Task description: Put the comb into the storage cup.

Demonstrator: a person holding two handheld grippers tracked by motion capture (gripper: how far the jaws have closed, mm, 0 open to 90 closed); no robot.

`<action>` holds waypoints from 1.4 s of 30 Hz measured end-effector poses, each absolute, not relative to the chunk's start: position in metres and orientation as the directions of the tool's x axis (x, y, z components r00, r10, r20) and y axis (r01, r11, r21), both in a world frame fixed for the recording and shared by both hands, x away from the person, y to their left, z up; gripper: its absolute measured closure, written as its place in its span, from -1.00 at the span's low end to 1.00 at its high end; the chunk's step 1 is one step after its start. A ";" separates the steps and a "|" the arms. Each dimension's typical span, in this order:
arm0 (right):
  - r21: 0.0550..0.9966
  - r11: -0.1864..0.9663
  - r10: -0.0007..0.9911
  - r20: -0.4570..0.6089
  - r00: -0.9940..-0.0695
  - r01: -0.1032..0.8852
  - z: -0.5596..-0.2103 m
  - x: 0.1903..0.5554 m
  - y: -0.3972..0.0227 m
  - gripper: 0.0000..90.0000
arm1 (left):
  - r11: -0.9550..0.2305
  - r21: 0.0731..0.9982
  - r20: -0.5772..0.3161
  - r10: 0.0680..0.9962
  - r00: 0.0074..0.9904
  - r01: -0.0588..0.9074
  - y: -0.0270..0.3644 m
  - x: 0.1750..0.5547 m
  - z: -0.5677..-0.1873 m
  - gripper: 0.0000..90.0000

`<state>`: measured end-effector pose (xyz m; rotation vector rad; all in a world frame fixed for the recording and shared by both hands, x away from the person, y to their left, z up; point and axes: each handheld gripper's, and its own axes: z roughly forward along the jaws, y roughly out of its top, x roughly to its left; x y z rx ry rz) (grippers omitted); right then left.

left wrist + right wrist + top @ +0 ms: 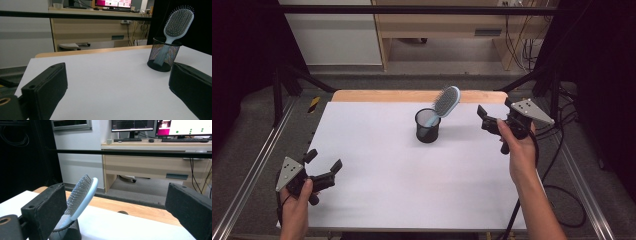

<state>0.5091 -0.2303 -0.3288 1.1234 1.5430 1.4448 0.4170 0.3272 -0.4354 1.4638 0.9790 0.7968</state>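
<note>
Left gripper (323,160) sits low at the near-left corner of the table (377,165), jaws apart, nothing in them. Right gripper (482,117) farther back on the right, jaws spread, empty, near the black mesh cup (428,126). Hairbrush (446,102) stands handle-down in that cup, head tilted right, mid-table toward the far edge.
</note>
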 end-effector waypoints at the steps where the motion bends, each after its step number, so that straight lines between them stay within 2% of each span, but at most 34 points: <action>1: 0.994 -0.012 0.935 0.049 -0.351 0.107 -0.331 0.508 -0.232 -0.91 | -0.006 0.991 -0.052 0.905 0.422 0.135 0.328 0.417 -0.435 -0.95; 28: 0.991 -0.023 0.939 0.068 -0.336 0.135 -0.374 0.480 -0.267 -0.91 | 0.031 0.991 -0.081 0.914 0.398 0.130 0.342 0.404 -0.435 -0.95; 42: 0.987 -0.046 0.946 0.093 -0.310 0.155 -0.406 0.466 -0.283 -0.91 | 0.041 0.993 -0.086 0.902 0.423 0.115 0.340 0.404 -0.436 -0.95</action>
